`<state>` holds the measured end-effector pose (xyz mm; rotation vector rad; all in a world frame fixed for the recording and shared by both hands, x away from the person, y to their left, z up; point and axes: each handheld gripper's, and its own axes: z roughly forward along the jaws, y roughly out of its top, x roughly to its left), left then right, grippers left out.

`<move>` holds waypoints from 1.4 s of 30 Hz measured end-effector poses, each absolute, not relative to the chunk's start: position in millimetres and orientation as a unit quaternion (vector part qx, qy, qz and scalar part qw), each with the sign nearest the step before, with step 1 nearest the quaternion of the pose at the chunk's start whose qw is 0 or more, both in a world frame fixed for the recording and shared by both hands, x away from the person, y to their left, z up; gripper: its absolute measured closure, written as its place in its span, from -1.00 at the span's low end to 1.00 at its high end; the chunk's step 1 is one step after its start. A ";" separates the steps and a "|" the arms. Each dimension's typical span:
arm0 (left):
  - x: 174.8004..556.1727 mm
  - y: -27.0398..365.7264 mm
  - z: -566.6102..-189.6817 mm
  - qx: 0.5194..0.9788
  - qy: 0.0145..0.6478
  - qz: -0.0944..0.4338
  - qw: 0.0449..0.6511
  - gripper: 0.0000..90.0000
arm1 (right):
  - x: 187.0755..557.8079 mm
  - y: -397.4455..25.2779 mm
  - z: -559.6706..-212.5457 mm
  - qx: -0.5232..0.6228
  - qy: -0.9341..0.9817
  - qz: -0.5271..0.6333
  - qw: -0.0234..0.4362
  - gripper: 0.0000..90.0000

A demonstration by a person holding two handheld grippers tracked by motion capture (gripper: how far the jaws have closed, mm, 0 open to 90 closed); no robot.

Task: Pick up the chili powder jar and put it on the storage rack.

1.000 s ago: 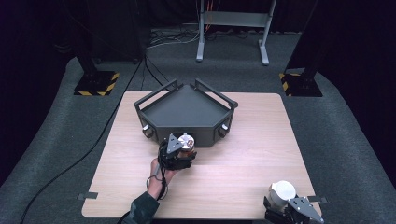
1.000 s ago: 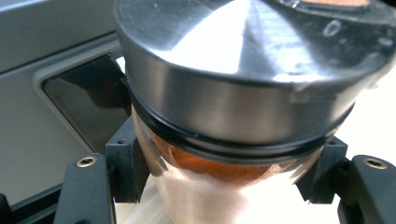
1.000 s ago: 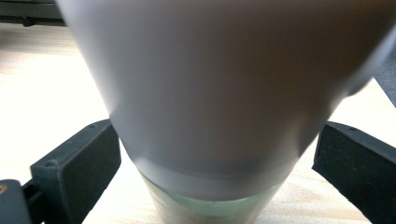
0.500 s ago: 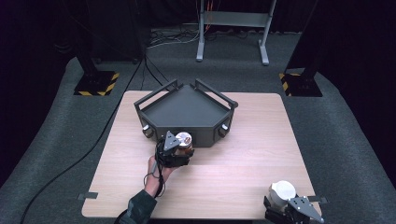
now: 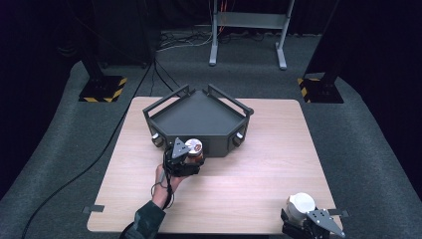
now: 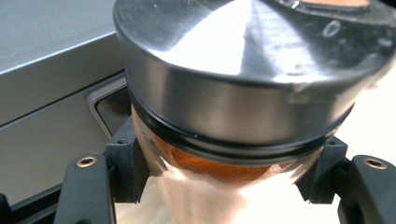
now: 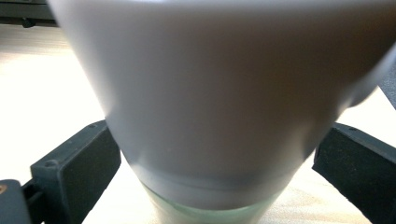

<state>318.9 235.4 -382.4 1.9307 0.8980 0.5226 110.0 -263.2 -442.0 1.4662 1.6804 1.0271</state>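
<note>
High view shows your left gripper [image 5: 188,158] just in front of the dark tray [image 5: 199,117], near the middle of the wooden table [image 5: 259,174]. Your left hand [image 5: 164,181] holds it from behind, and your sleeve comes in from the bottom edge. The gripper holds a small jar [image 5: 193,148] with a shiny metal lid. The jar sits just beside the front wall of the tray, close to it, but you cannot tell if it touches the wall.

In the left gripper view, the jar [image 6: 233,140] is very close up. Its metal lid is on top, and orange-brown stuff shows through the clear glass below. The two black jaws press on the glass from both sides, so they are closed on the jar. The grey wall of the tray [image 6: 51,88] is right behind it on the left.

Your right gripper [image 5: 308,224] is at the near right corner of the table, well apart from the tray. It holds a white-topped jar [image 5: 300,204]. In the right gripper view, this jar [image 7: 219,107] is blurry, with a pale top and a greenish glass bottom. The black jaws sit tight on both sides of it.
</note>
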 end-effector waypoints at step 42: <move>320.2 247.7 -359.0 0.781 0.357 0.215 0.464 -0.30 | 109.6 -262.8 -442.9 0.563 0.644 0.394 0.335 -1.00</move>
